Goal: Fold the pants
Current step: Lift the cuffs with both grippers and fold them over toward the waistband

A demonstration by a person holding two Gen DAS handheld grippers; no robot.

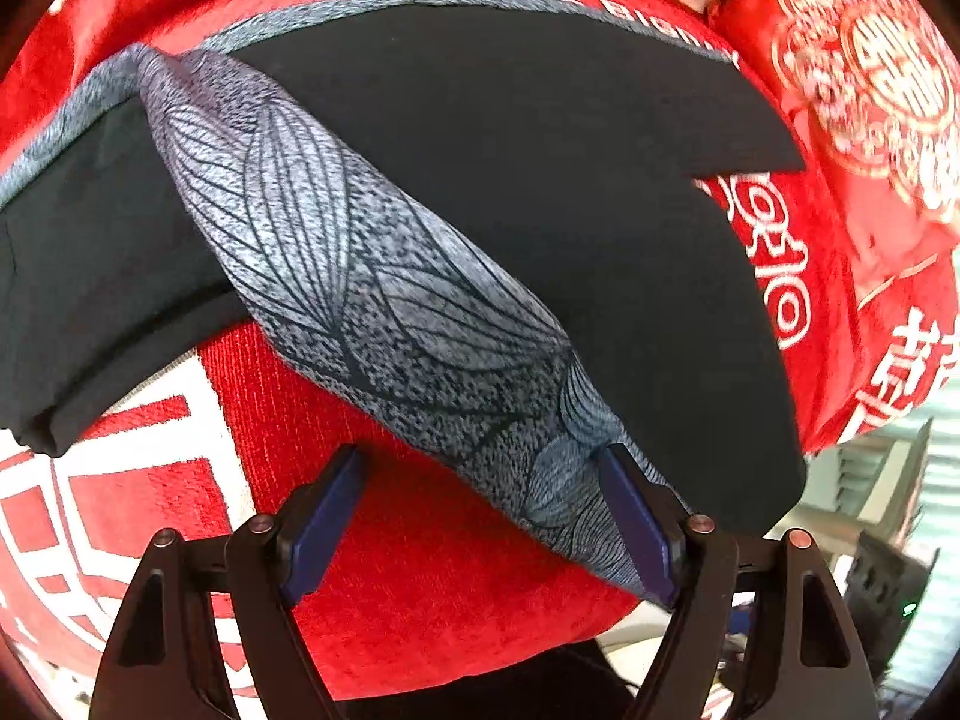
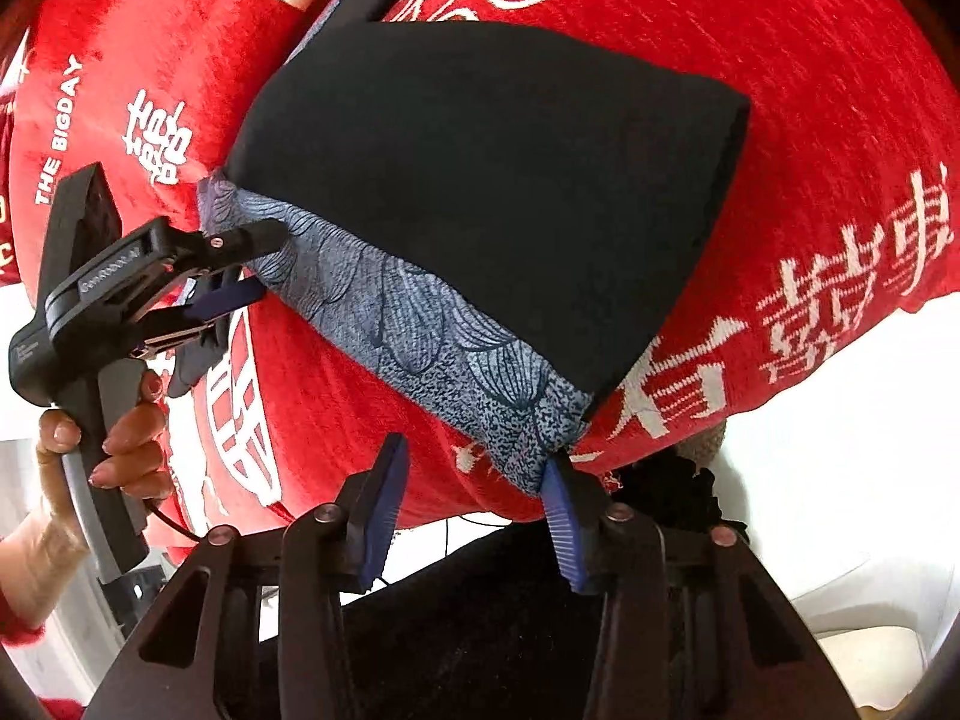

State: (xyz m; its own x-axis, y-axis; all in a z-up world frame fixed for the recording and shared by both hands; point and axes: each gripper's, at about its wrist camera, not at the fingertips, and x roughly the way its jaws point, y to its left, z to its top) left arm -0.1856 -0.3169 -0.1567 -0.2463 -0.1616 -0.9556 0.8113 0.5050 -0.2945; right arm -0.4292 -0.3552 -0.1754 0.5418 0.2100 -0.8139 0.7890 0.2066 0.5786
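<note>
- Plainly, the pants (image 2: 480, 192) lie folded on the red blanket (image 2: 810, 90), a black slab with a grey leaf-print waistband (image 2: 420, 330) along the near edge.
- Seen from the right wrist, the waistband's long axis runs from about 10 o'clock down to 4 o'clock, and one gripper sits at each end of it.
- Its lower end touches the right-hand finger of the right gripper (image 2: 474, 504); the jaws stand wide apart and clamp nothing.
- At the upper end, toward 9 o'clock, the left gripper (image 2: 255, 270) points in at the waistband; from this side I cannot tell whether it pinches the cloth.
- From the left wrist, the left gripper (image 1: 486, 510) has its jaws apart, the waistband (image 1: 360, 276) corner lying against the right-hand finger and the band running away toward 11 o'clock.
- My judgement: the coming fold turns on that shared axis, both tools closing on their corners and carrying the band toward 12 o'clock over the black cloth.
</note>
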